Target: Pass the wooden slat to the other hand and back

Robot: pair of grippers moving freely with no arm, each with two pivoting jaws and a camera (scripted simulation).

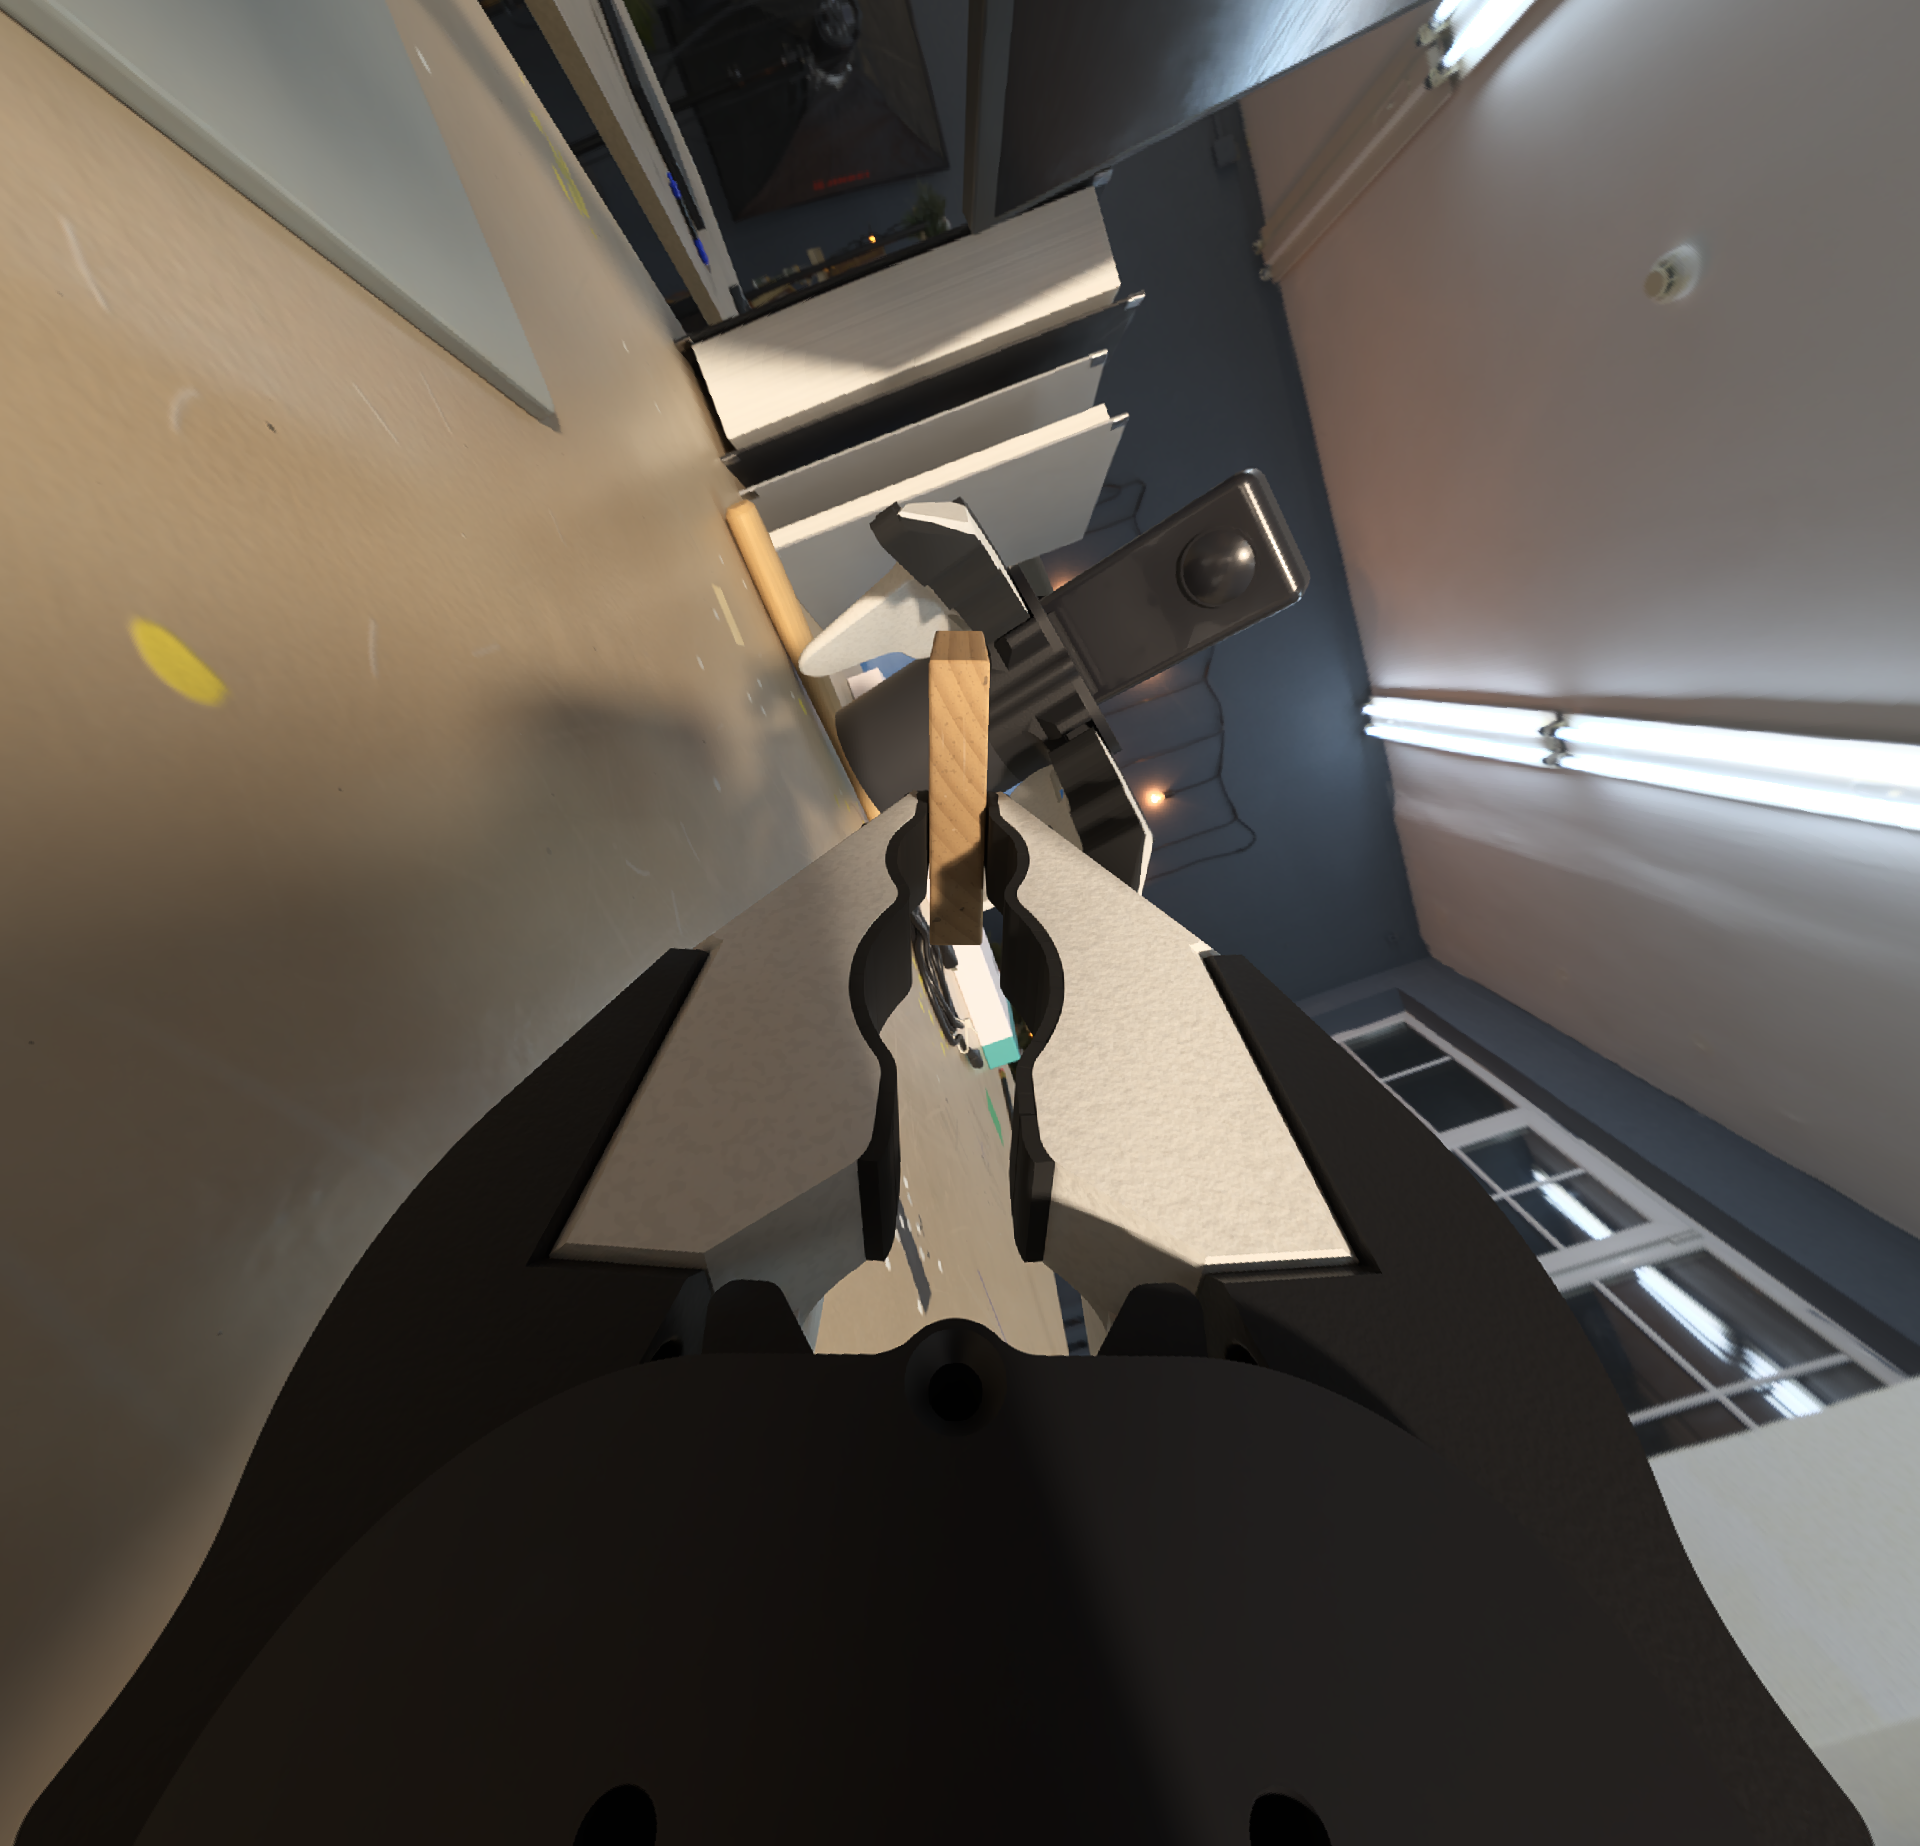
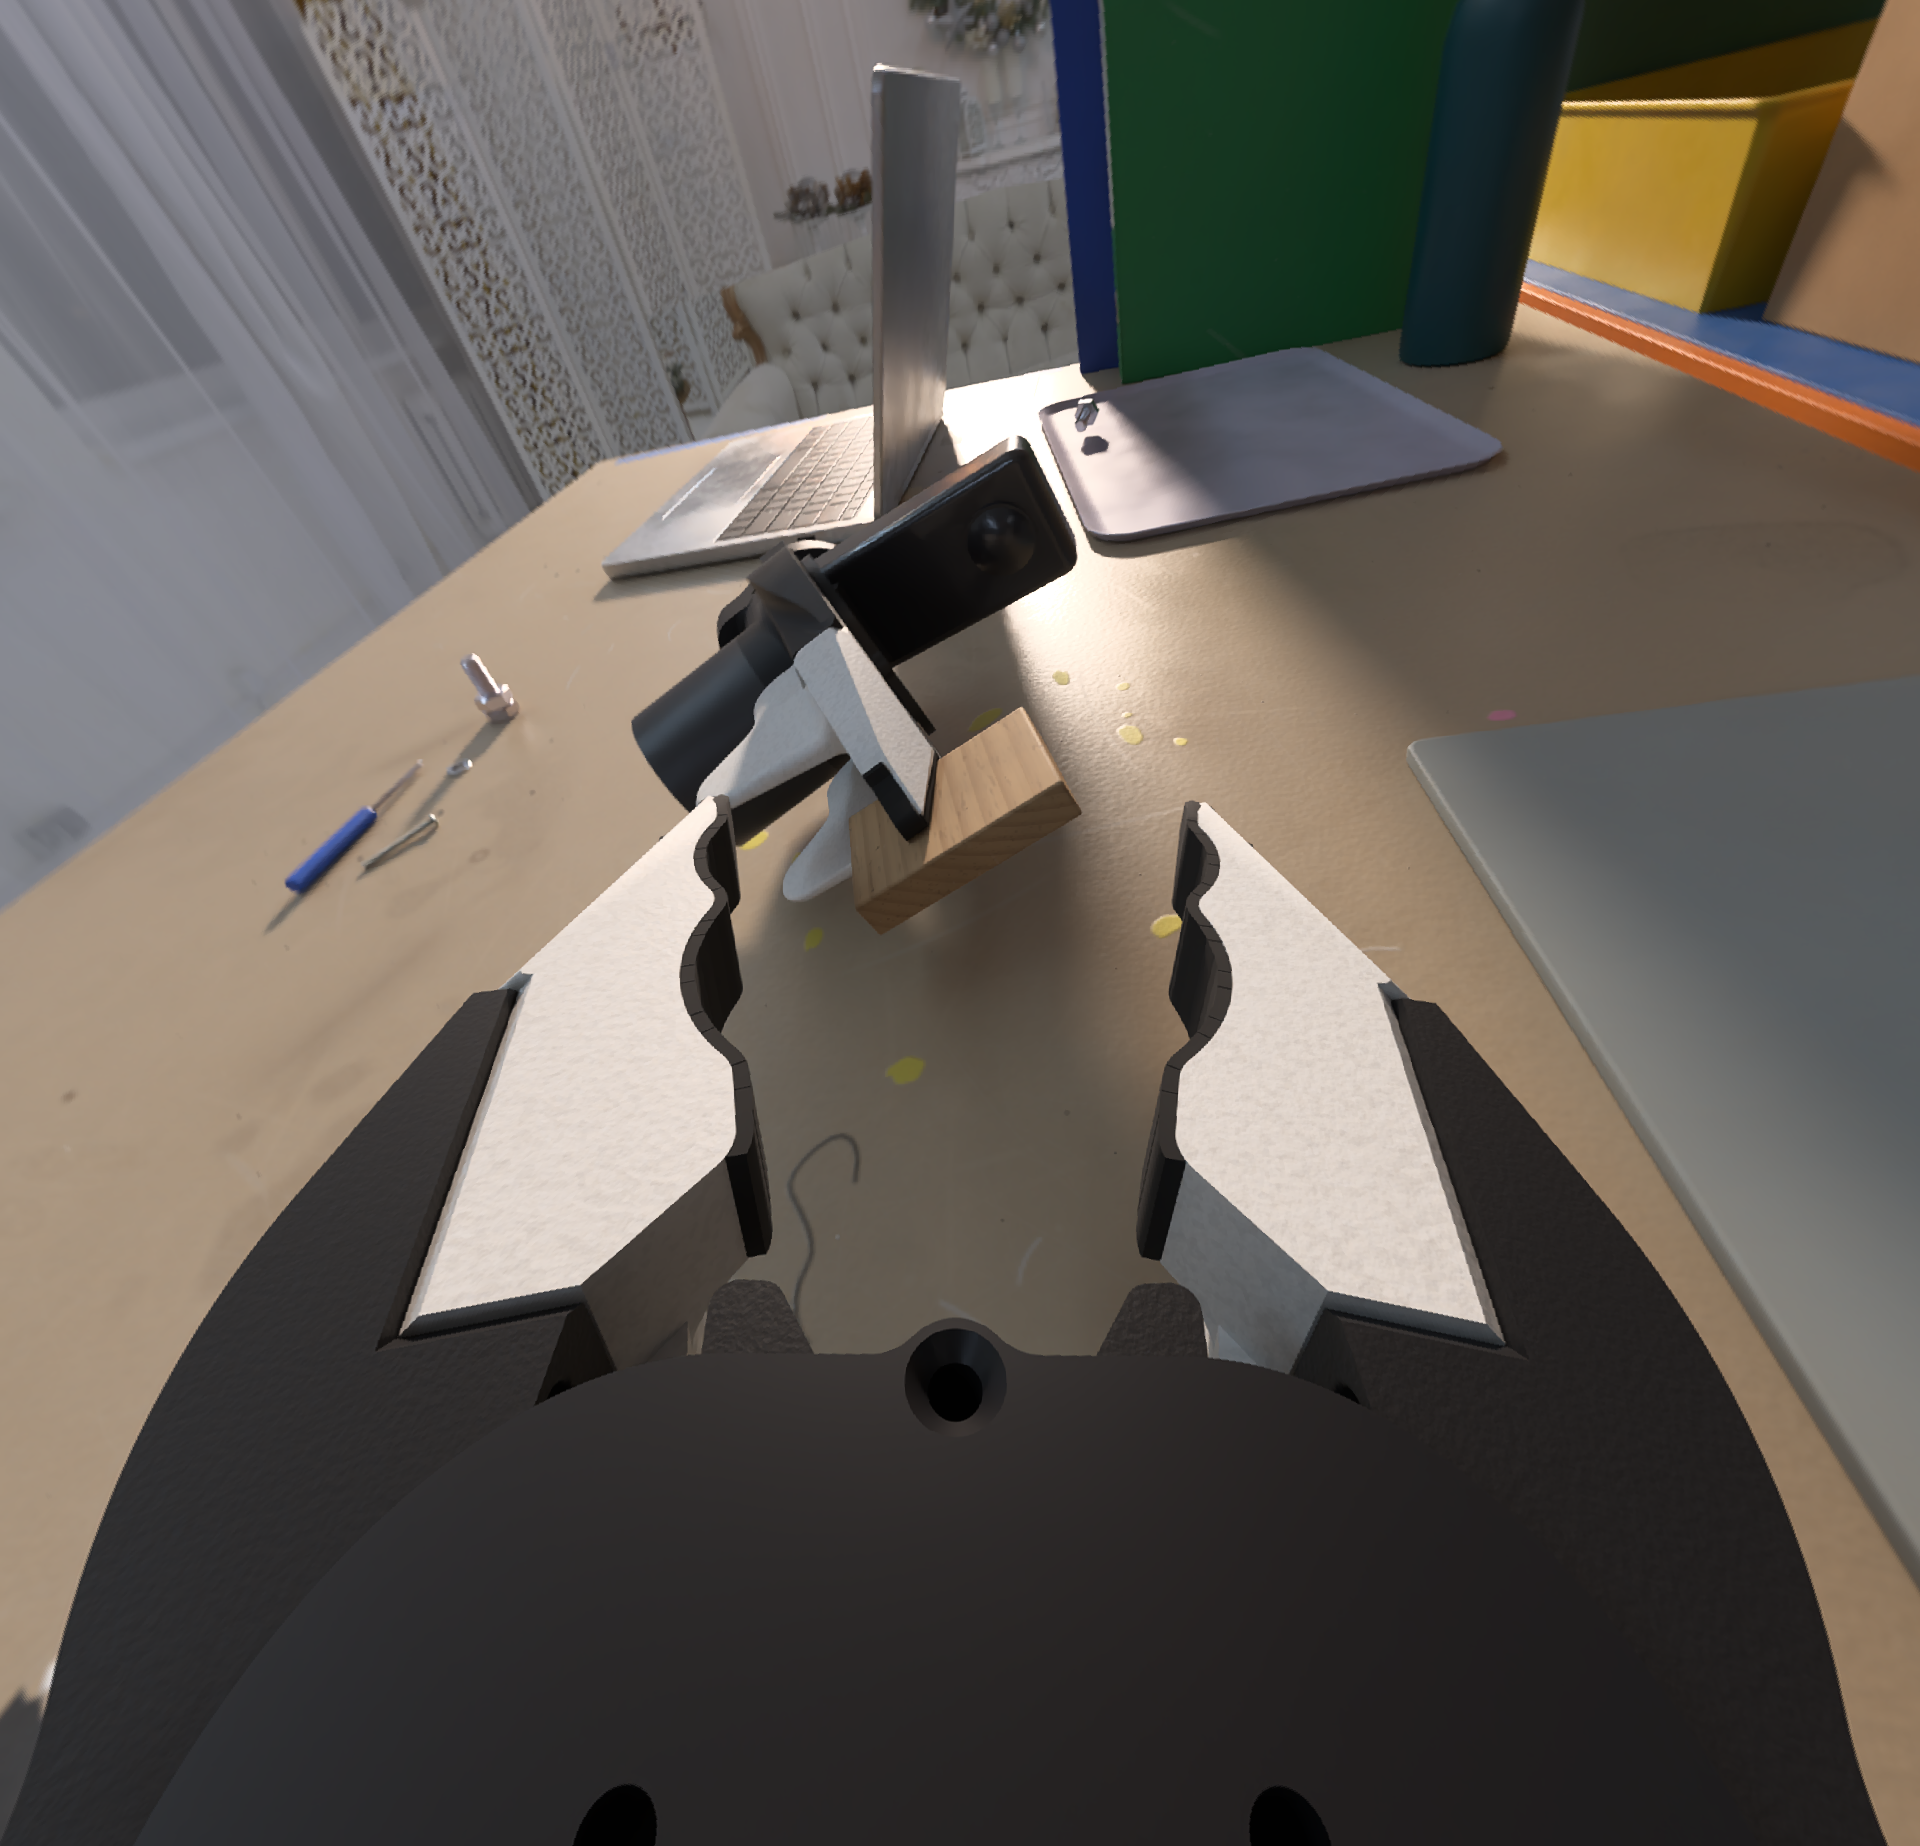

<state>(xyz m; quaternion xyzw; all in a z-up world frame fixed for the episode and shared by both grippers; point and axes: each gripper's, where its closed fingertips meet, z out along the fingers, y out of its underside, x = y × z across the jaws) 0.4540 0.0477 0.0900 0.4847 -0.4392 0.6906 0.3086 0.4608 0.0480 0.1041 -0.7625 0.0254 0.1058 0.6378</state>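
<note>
The wooden slat point(image 1: 957, 747) is a short light-wood block. My left gripper point(image 1: 957, 809) is shut on its near end, and the slat sticks out past the fingertips. In the right wrist view the slat point(image 2: 997, 809) hangs tilted a little above the tan table point(image 2: 260, 1069), clamped by the left gripper point(image 2: 888, 809). My right gripper point(image 2: 958, 830) is open and empty, with its fingertips just short of the slat and to either side of it. The right gripper's camera housing point(image 1: 1184, 581) shows beyond the slat in the left wrist view.
An open laptop point(image 2: 831, 425), a grey mat point(image 2: 1268, 435), a dark bottle point(image 2: 1486, 165) and a green panel point(image 2: 1278, 134) stand at the back. A grey board point(image 2: 1714, 965) lies on the right. A blue screwdriver point(image 2: 343, 840) and a bolt point(image 2: 488, 695) lie on the left.
</note>
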